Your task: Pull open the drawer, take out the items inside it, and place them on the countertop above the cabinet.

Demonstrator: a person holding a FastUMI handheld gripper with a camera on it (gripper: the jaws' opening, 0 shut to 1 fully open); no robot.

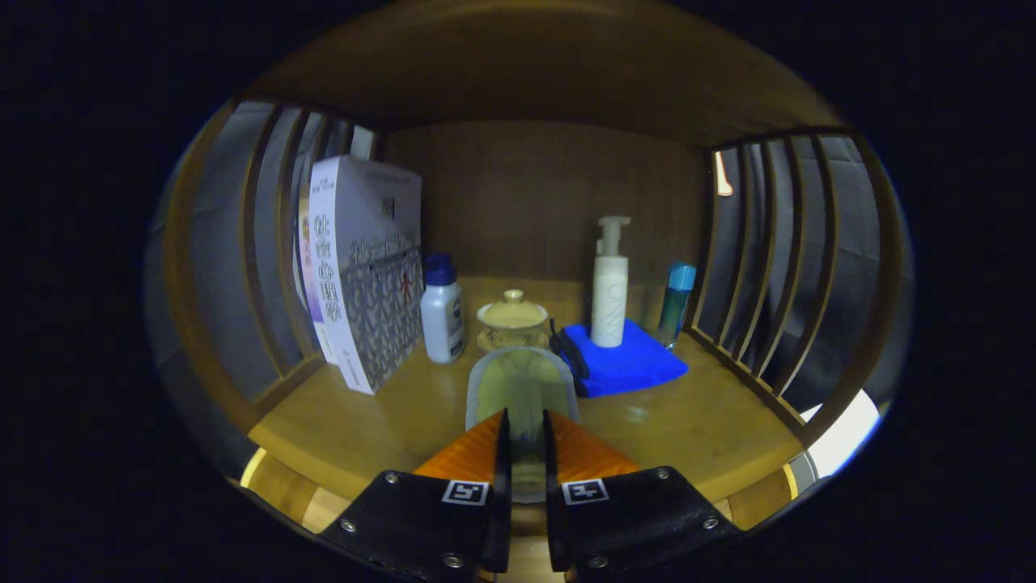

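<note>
My gripper is shut on a translucent, pale-rimmed container, which sticks out forward from between the two fingers. It hangs just over the wooden countertop, in front of a cream lidded teacup. I cannot tell whether its far end touches the wood.
Upright books lean at the left, with a white bottle with a blue cap beside them. A white pump bottle stands on a folded blue cloth; a small blue bottle is to its right. Slatted wooden sides enclose the countertop.
</note>
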